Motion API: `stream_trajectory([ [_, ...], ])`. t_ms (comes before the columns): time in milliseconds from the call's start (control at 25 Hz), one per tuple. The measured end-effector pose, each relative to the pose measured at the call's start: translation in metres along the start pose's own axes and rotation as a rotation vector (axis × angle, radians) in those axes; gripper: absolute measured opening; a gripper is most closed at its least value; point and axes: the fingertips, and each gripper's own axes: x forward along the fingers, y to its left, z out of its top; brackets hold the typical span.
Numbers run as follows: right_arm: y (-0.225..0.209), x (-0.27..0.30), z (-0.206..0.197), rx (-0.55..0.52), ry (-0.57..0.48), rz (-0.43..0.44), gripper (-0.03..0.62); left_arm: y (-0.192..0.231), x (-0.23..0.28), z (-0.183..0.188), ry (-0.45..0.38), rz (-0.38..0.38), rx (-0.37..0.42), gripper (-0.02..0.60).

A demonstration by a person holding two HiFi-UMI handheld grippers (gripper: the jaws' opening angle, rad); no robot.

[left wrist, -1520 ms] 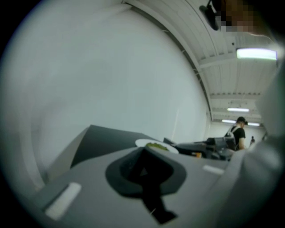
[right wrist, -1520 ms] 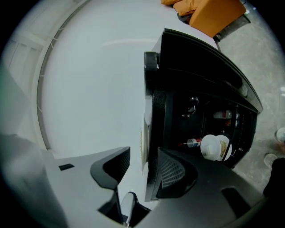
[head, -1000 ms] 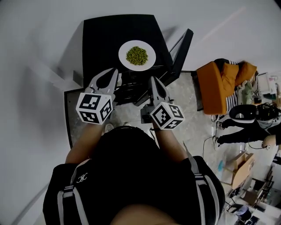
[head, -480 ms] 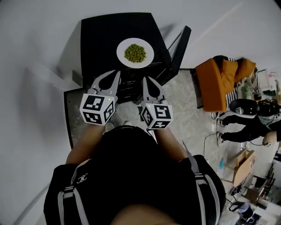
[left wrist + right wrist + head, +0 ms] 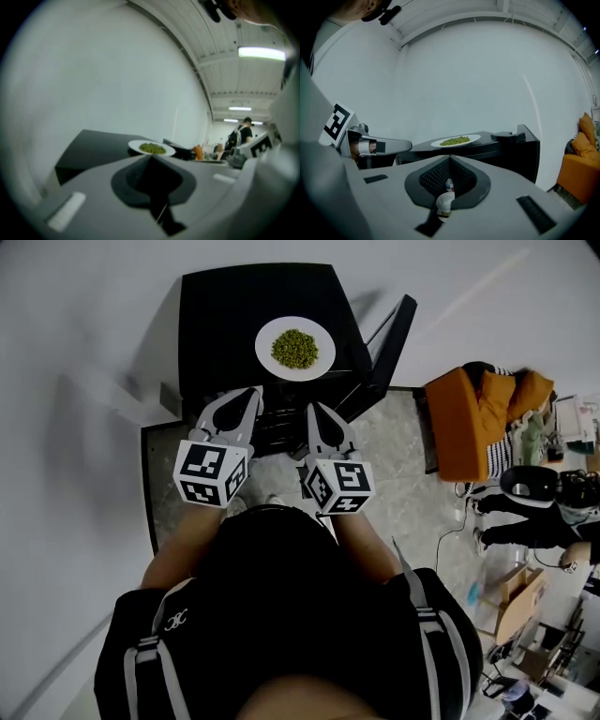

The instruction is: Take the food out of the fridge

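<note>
A white plate (image 5: 295, 349) of green food (image 5: 294, 347) sits on top of a low black fridge (image 5: 225, 324), whose door (image 5: 389, 338) stands open to the right. Both grippers hover side by side in front of the fridge, just short of the plate. My left gripper (image 5: 251, 393) is shut and empty; the plate (image 5: 152, 148) shows just beyond its tips (image 5: 150, 157). My right gripper (image 5: 314, 411) is shut too, with nothing held. In the right gripper view the plate (image 5: 455, 140) lies past the tips (image 5: 450, 157), and a small white item (image 5: 445, 205) shows through the gap behind them.
A white wall runs behind and left of the fridge. To the right stand an orange seat (image 5: 469, 423), a person (image 5: 525, 512) on the stone floor, cables and a cardboard box (image 5: 516, 601). The open door (image 5: 525, 150) juts out at the right.
My right gripper has rolled and shifted left, closer to the left gripper. The left gripper and the plate have stayed put.
</note>
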Motion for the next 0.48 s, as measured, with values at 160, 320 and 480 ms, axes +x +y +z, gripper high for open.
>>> stream_trajectory([
  [160,-0.002,-0.001,-0.002,-0.003,0.004,0.014,0.0,0.003,-0.004,-0.001,0.0,0.02,-0.017,0.002],
  [320,0.001,0.001,-0.01,0.012,0.02,0.055,0.0,0.005,-0.009,-0.005,0.001,0.055,-0.04,0.002],
  [480,0.002,0.001,-0.021,0.014,0.049,0.109,0.0,0.004,-0.016,-0.011,0.003,0.099,-0.066,0.003],
])
